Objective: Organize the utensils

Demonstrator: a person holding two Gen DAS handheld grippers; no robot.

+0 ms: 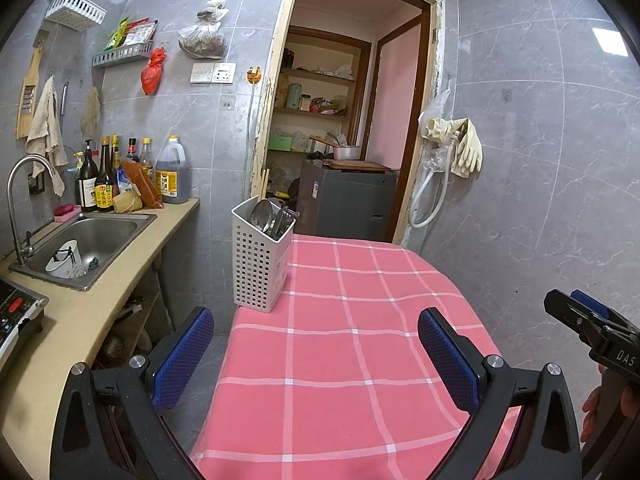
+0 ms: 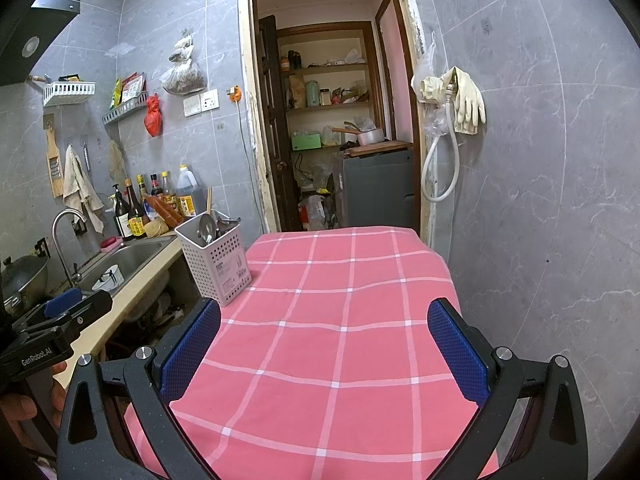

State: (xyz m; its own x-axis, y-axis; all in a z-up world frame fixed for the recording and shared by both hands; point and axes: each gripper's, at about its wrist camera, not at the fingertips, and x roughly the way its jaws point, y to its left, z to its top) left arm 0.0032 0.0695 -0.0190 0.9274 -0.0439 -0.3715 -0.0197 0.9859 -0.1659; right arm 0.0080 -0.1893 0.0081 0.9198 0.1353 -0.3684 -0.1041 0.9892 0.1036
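Left wrist: my left gripper [image 1: 316, 344] hangs wide open and empty over the pink checked tablecloth [image 1: 360, 360]; the white utensil caddy [image 1: 259, 262], holding the spoons [image 1: 262, 214], sits at the table's far-left corner beside the sink [image 1: 90, 240].

Right wrist: my right gripper [image 2: 324, 338] is spread wide too, holding nothing, caddy [image 2: 218, 264] far-left, doorway [image 2: 332, 120] beyond.

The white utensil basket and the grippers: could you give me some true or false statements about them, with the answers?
1. The white utensil basket stands on the pink checked tablecloth. True.
2. The basket is empty. False: spoons and other metal utensils stand in it, with chopsticks sticking up.
3. The left gripper is open and holds nothing. True.
4. The right gripper is shut on a spoon. False: its jaws are wide apart with nothing between them.
5. The basket sits in the sink. False: the sink holds a different white container.
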